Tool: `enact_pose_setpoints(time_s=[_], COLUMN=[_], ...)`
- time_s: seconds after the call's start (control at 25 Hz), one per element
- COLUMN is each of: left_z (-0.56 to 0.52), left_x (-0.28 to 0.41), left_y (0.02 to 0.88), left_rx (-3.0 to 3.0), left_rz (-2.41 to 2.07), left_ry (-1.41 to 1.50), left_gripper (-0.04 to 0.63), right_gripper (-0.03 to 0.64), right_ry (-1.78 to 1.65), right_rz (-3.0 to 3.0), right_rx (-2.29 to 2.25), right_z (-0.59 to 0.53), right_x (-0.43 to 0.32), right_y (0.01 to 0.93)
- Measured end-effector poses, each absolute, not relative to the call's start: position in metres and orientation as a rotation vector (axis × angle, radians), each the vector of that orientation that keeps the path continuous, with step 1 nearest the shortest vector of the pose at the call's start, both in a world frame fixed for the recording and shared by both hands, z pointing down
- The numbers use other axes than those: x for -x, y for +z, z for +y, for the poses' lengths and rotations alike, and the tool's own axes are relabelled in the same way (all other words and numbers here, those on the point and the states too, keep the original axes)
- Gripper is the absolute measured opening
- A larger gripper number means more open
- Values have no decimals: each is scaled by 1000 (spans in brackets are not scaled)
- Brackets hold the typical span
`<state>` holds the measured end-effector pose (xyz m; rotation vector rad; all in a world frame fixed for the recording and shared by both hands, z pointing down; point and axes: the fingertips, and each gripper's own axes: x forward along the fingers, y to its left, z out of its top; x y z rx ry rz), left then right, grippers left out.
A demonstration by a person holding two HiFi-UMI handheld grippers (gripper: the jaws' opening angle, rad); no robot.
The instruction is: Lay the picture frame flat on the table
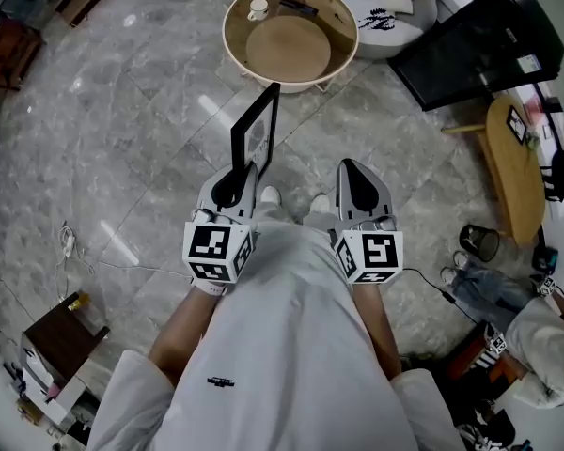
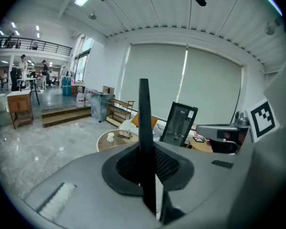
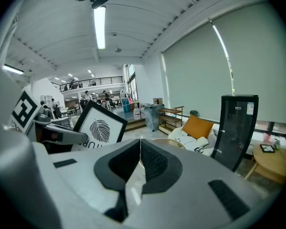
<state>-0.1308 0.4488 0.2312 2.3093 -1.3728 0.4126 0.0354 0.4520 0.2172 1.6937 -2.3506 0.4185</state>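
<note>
The black picture frame [image 1: 257, 130] stands upright, edge-on, pinched at its lower edge by my left gripper [image 1: 233, 188] above the marble floor. In the left gripper view the frame [image 2: 144, 128] rises as a thin dark bar between the jaws of the left gripper [image 2: 150, 175]. The right gripper view shows the frame's [image 3: 96, 125] white face with a leaf print. My right gripper [image 1: 362, 188] is beside it, shut and empty, its pads meeting in the right gripper view [image 3: 140, 156]. The round wooden table [image 1: 233, 40] lies ahead, a short way beyond the frame.
A white cup [image 1: 258, 8] and a dark flat object [image 1: 299, 7] sit on the table's far side. A white seat with an orange cushion [image 1: 385, 3], a black cabinet [image 1: 479, 45] and a wooden side table [image 1: 512, 167] stand to the right. A dark stool [image 1: 64, 336] is at lower left.
</note>
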Motion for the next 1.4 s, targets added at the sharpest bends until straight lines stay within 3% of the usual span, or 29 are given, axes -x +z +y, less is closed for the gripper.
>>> enact_pose_setpoints(time_s=[0.28,0.68,1.4], left_z=[429,372,114], left_x=[173,179,69], left_y=[245,254,276], left_rx=[-2276,-2253,-2121], left_rz=[-1376,-1380,-1435], left_ry=[424,464,605], left_gripper=[35,35,35], right_gripper=[6,6,6], right_ry=[407,453,600], right_rz=[-2340,-2319,-2382], right_rx=[-1693,-1698,-1547], right_z=[426,362,86], right_x=[-2,-8,-115], right_y=[222,238,282])
